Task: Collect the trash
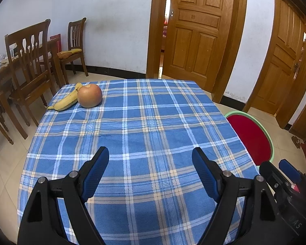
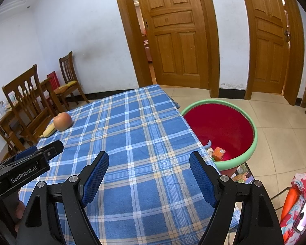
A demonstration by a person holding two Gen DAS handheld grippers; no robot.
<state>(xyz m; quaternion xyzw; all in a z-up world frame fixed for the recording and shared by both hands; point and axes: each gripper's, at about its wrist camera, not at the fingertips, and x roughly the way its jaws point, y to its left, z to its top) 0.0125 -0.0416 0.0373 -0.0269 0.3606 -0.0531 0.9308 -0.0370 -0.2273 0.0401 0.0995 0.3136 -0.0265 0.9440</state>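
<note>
I am holding my left gripper over the near part of the table's blue plaid cloth, its blue pads spread wide with nothing between them. My right gripper is hanging just beside it, spread equally wide and gripping nothing. An apple and a banana are lying touching each other at about ten o'clock on the cloth, near its far left corner. The red bin with a green rim is sitting on the floor at two o'clock, against the table's right edge, with an orange carton lying inside.
</note>
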